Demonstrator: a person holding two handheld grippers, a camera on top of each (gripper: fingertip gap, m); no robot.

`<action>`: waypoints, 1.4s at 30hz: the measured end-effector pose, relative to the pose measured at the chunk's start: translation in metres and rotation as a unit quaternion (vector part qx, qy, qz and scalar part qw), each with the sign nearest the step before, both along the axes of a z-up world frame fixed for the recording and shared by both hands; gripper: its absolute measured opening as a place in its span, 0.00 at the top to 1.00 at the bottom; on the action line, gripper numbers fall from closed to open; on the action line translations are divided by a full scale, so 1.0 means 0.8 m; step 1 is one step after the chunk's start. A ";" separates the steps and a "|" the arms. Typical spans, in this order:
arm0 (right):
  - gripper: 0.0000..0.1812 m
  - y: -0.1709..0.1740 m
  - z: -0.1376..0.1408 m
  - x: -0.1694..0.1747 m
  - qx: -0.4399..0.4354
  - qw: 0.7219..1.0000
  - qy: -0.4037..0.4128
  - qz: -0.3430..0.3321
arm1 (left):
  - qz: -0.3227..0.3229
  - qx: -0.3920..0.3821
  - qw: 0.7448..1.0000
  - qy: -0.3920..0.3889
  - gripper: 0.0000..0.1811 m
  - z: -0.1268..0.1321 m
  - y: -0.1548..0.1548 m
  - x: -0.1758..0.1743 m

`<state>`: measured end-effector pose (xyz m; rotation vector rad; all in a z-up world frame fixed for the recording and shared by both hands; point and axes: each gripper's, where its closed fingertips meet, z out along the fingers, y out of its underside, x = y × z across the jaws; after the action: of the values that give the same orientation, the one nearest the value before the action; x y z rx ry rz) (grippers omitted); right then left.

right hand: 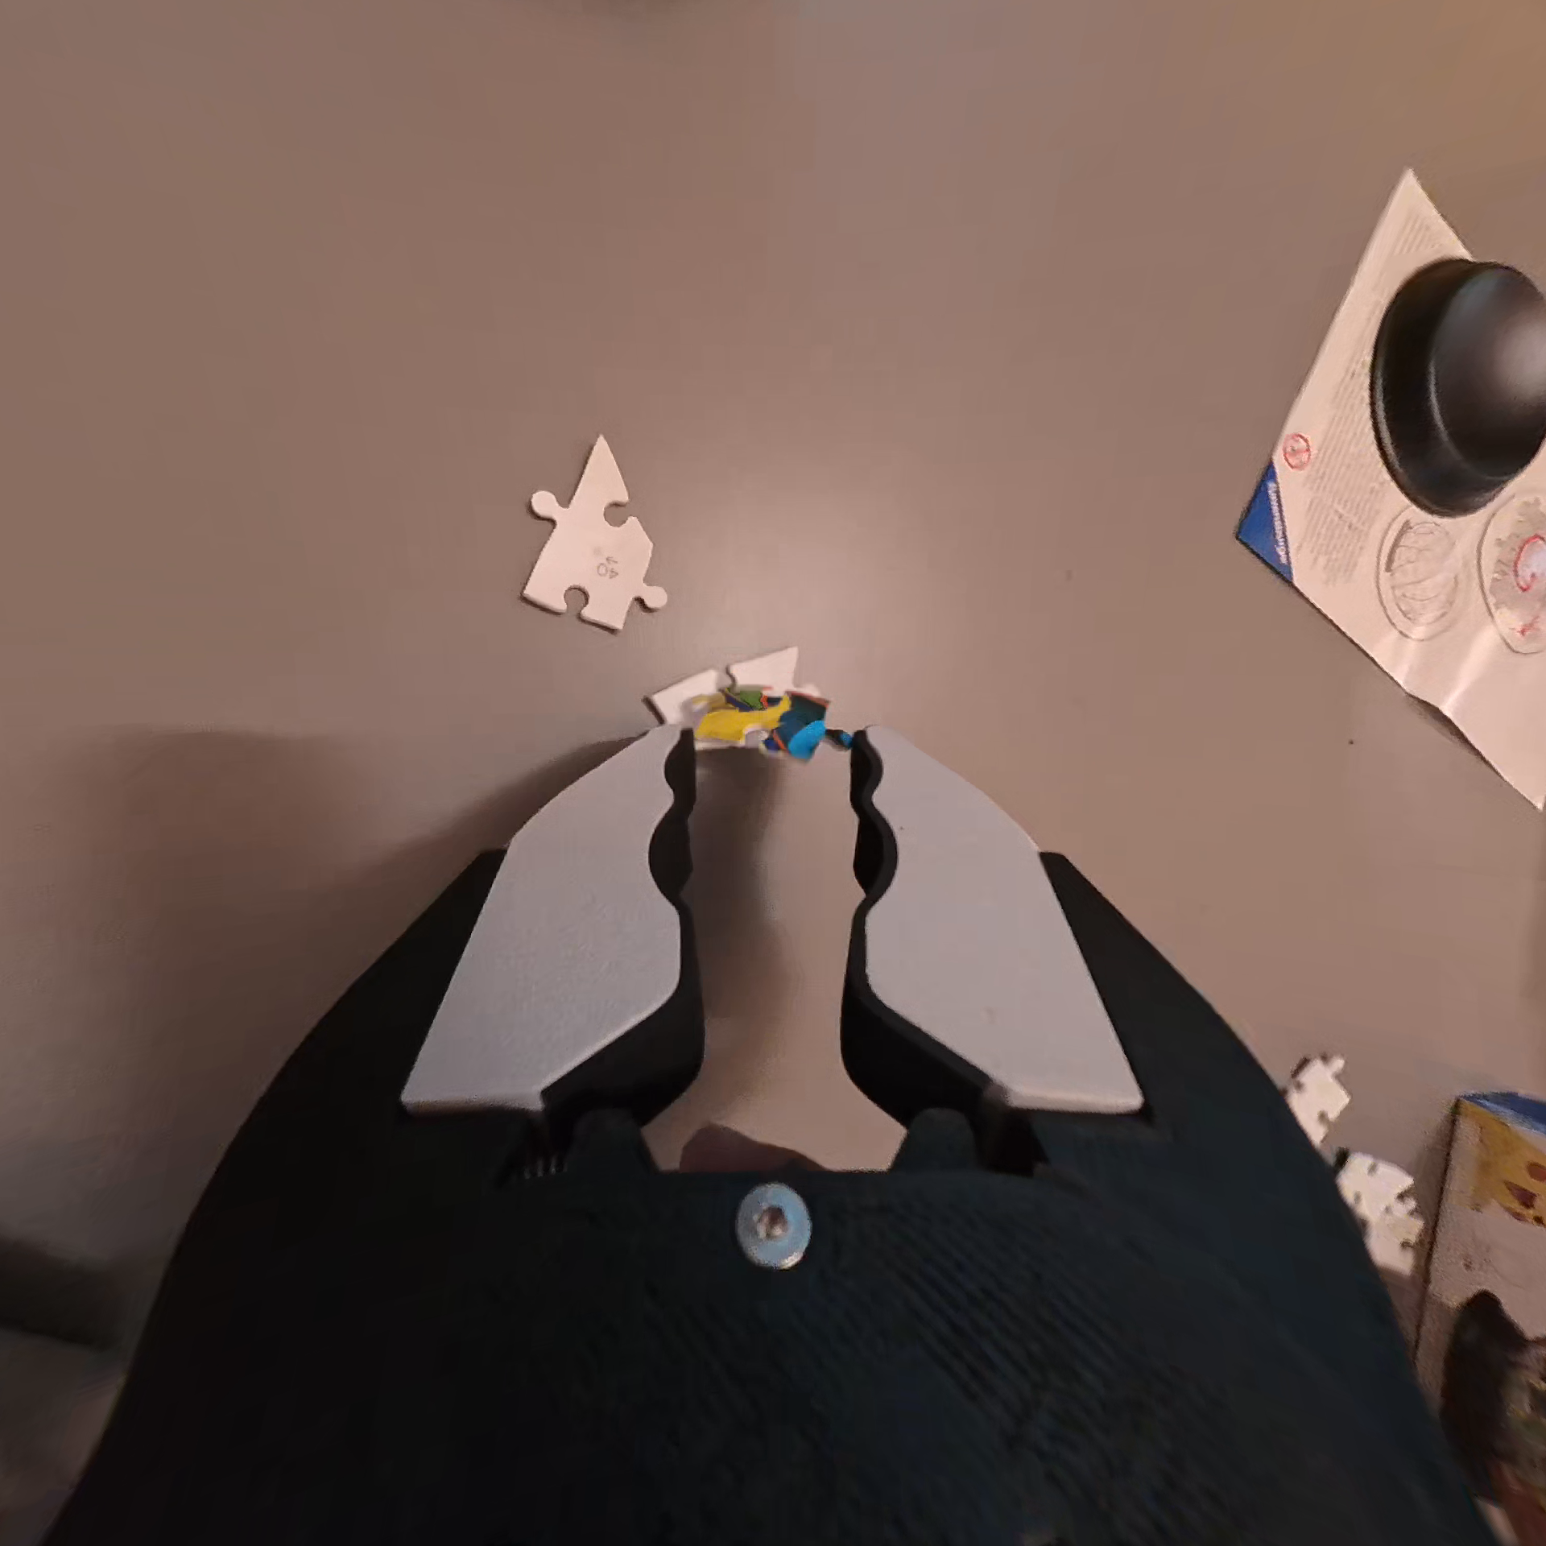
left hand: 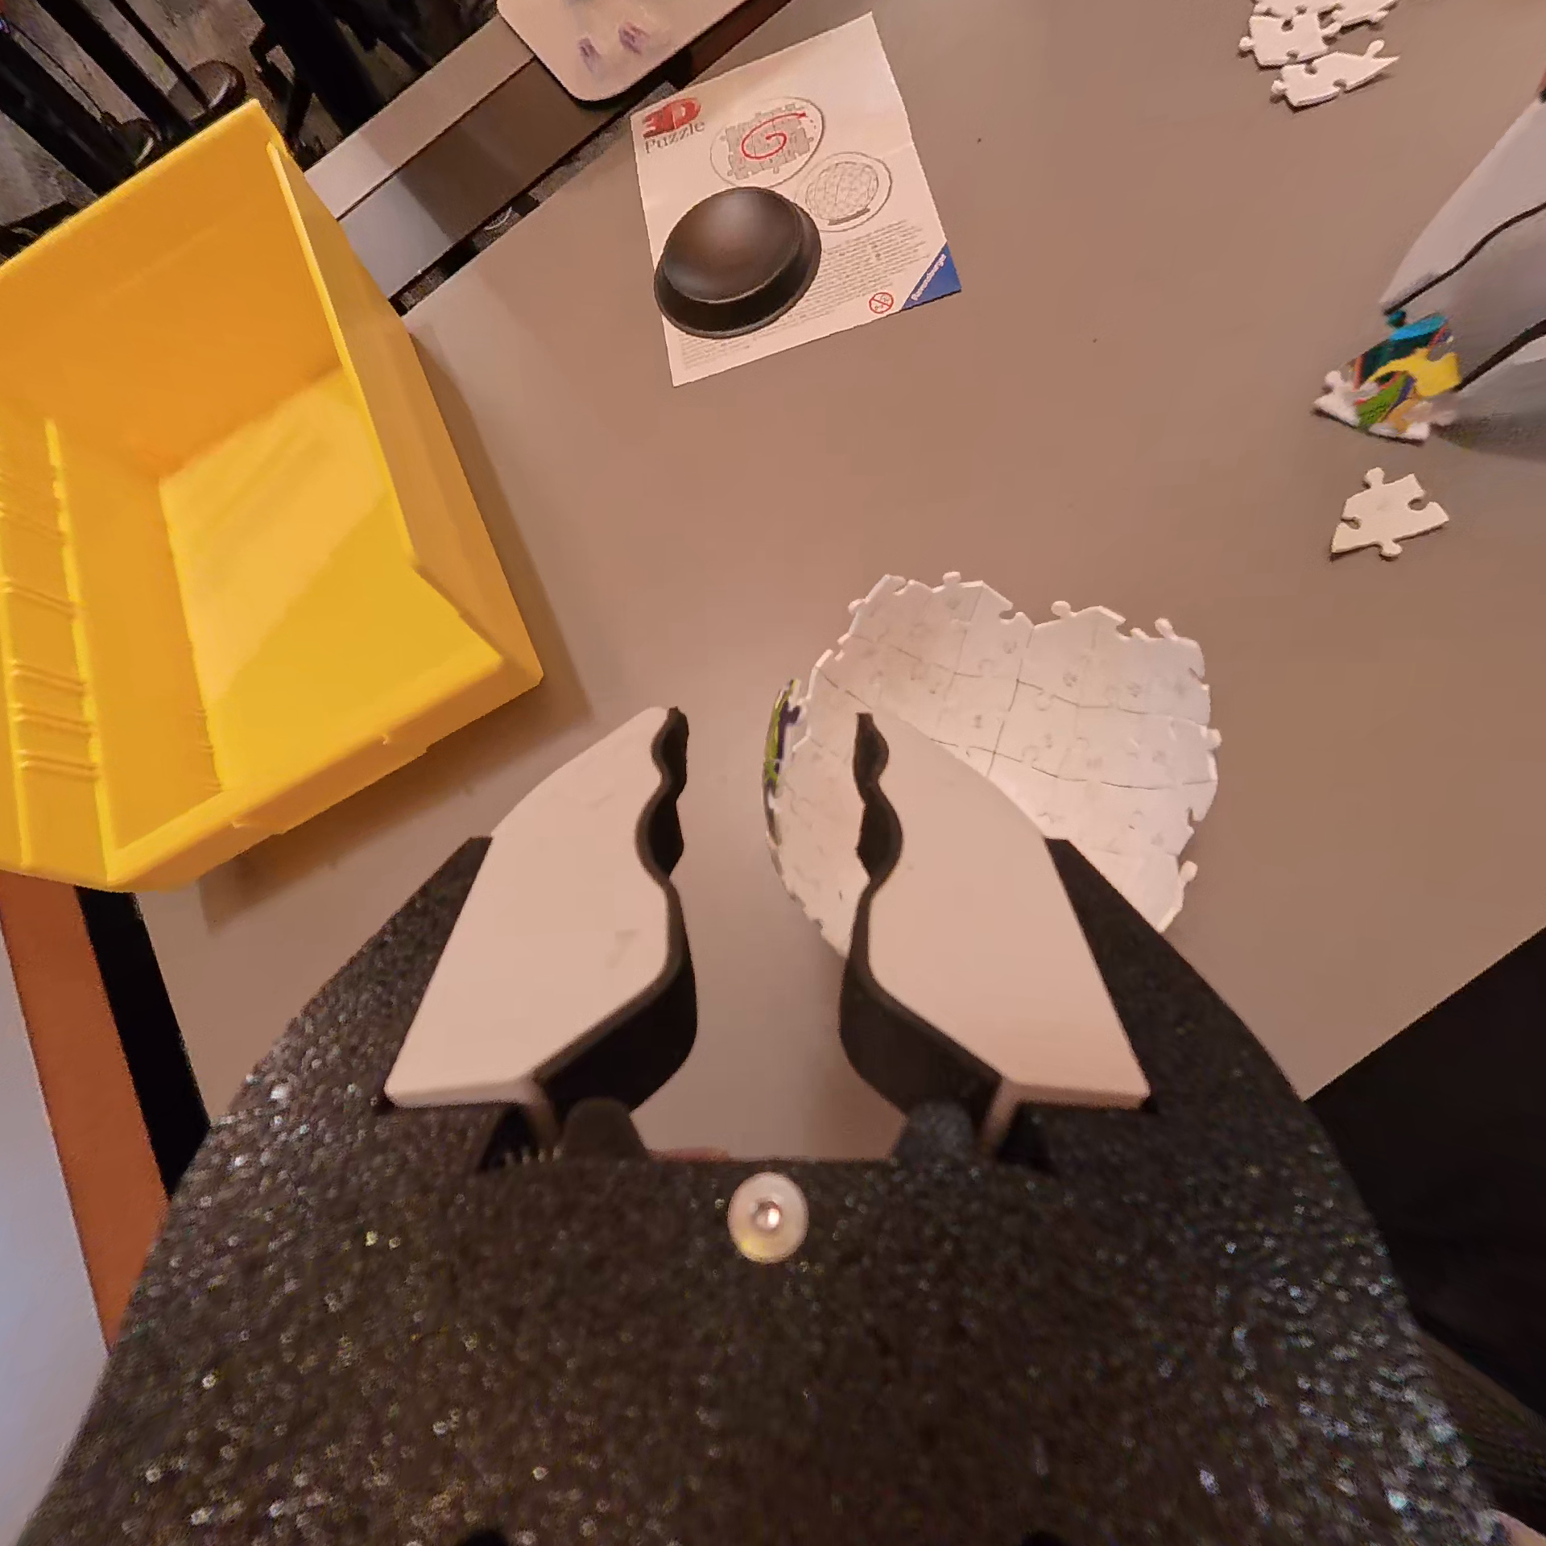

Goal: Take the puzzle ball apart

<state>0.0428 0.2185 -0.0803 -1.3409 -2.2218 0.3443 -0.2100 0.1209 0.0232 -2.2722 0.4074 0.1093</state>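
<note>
A curved shell of joined puzzle pieces (left hand: 1029, 736), white inside up, lies on the grey table; it is part of the puzzle ball. My left gripper (left hand: 770, 728) is open and empty, its right finger over the shell's left edge. A small cluster of coloured pieces (left hand: 1393, 385) lies at the far right, under the other gripper's grey finger. In the right wrist view my right gripper (right hand: 774, 744) is open just before that cluster (right hand: 757, 711). A single white piece (right hand: 594, 544) lies beyond it and also shows in the left wrist view (left hand: 1384, 514).
A yellow bin (left hand: 209, 502) stands at the left. A black round stand (left hand: 736, 263) sits on an instruction sheet (left hand: 887, 151) at the back; both show in the right wrist view (right hand: 1460, 393). Loose white pieces (left hand: 1313, 50) lie far right. A box (right hand: 1497, 1255) stands at right. There is about 30 cm between the tips of the two grippers. To reach the single white piece (right hand: 594, 544) in a straight line is about 5 cm for my right fingers, about 25 cm for my left. Seen from the left wrist view (left hand: 1384, 514) as well.
</note>
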 end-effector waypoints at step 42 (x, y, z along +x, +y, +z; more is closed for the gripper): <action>0.85 0.032 -0.012 0.021 -0.002 0.997 -0.078 -0.004 | -0.012 -0.001 1.000 -0.002 0.79 0.001 -0.001 0.008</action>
<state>0.0600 0.2438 -0.0898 -1.4218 -2.3429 0.2502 -0.2033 0.1203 0.0239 -2.2680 0.4332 0.0926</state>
